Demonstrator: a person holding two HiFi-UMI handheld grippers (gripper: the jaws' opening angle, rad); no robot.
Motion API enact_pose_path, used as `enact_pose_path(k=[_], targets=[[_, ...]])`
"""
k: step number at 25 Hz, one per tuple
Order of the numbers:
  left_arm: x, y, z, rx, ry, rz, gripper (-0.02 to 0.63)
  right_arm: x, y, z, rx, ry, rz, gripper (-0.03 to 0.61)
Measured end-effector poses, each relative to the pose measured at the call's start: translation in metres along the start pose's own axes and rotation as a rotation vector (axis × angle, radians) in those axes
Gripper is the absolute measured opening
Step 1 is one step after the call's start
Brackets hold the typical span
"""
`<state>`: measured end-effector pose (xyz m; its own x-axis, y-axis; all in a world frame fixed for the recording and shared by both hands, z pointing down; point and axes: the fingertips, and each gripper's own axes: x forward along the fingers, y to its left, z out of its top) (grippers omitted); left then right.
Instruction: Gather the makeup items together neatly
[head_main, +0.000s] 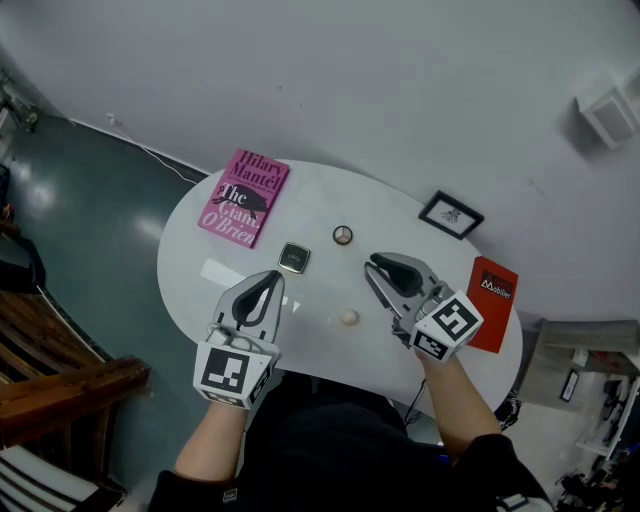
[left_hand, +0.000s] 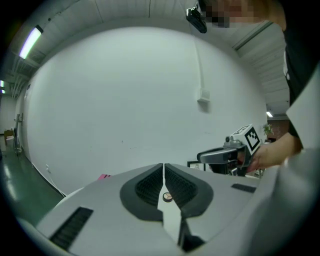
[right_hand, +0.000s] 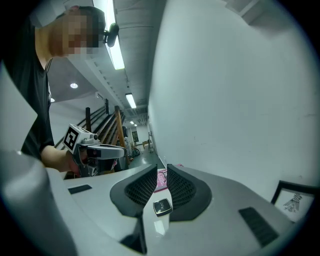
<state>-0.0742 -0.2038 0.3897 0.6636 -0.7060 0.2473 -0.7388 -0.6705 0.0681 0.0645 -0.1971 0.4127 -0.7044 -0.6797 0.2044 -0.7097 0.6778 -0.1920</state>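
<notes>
Three small makeup items lie on the white oval table (head_main: 200, 290). A square dark compact (head_main: 293, 258) is left of centre, a round compact (head_main: 343, 235) is farther back, and a small beige puff (head_main: 348, 317) lies near the front. My left gripper (head_main: 266, 284) hovers just in front of the square compact, shut and empty. My right gripper (head_main: 374, 268) hangs right of the puff, also shut with nothing in it. In the left gripper view the jaws (left_hand: 163, 166) meet, with the round compact (left_hand: 167, 197) on the table beyond them. In the right gripper view the square compact (right_hand: 161, 206) lies beyond the closed jaws (right_hand: 161, 169).
A pink book (head_main: 243, 196) lies at the table's back left. A small black picture frame (head_main: 451, 214) stands at the back right. A red booklet (head_main: 491, 301) rests on the right edge. Dark floor and wooden steps (head_main: 60, 380) are on the left.
</notes>
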Motion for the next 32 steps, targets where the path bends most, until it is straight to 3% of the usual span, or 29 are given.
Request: enact_pose_path(k=[2, 6, 11, 17, 24, 32], targets=[[0.002, 0.004, -0.001, -0.023, 0.000, 0.010, 0.021, 0.013, -0.010, -0.008, -0.006, 0.019, 0.016, 0.045], [0.006, 0.008, 0.000, -0.082, -0.010, 0.025, 0.021, 0.040, -0.034, -0.030, -0.013, 0.076, 0.035, 0.117], [0.013, 0.016, -0.012, -0.063, 0.027, 0.053, 0.021, 0.068, -0.065, -0.061, -0.021, 0.128, 0.028, 0.141], [0.019, 0.020, -0.029, -0.085, 0.060, 0.068, 0.021, 0.098, -0.088, -0.118, -0.051, 0.262, 0.031, 0.184], [0.018, 0.025, -0.042, -0.107, 0.086, 0.084, 0.021, 0.113, -0.107, -0.169, -0.088, 0.401, -0.011, 0.210], [0.005, 0.030, -0.048, -0.122, 0.099, 0.103, 0.021, 0.121, -0.118, -0.197, -0.111, 0.494, -0.057, 0.212]])
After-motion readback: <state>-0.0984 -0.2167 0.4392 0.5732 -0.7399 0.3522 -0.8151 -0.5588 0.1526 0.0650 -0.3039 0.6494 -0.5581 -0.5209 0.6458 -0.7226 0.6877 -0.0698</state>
